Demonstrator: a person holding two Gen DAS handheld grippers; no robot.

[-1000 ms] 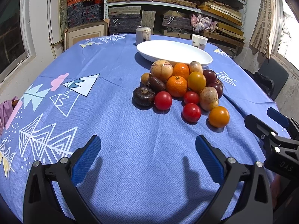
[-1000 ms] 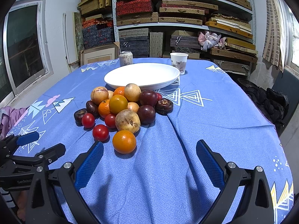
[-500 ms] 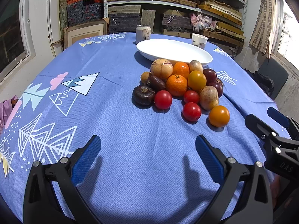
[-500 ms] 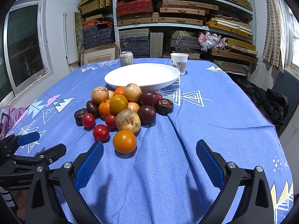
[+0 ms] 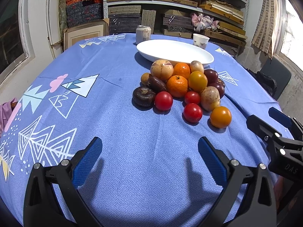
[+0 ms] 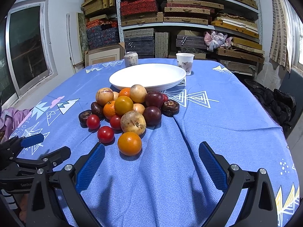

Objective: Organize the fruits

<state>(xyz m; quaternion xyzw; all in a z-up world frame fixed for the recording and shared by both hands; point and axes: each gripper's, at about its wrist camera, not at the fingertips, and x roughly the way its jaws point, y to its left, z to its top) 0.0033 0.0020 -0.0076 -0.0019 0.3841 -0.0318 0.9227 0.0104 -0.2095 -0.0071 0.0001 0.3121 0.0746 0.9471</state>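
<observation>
Blue patterned tablecloth (image 5: pixel 117 132) under shelves of stacked boxes. Fruit pile (image 5: pixel 180 89) sits at 12 o'clock from the left gripper (image 5: pixel 149 160), touching the near rim of the white plate (image 5: pixel 174 51); can (image 5: pixel 143 34) and paper cup (image 5: pixel 200 40) behind the plate. Left gripper spread wide, holding nothing, low over bare cloth. Right gripper (image 6: pixel 151 162) likewise wide and holding nothing; lone orange fruit (image 6: pixel 129 143) lies just beyond its left pad at 11 o'clock. Against half a second ago: no fruit shifted, both grippers in the same place, same spread
</observation>
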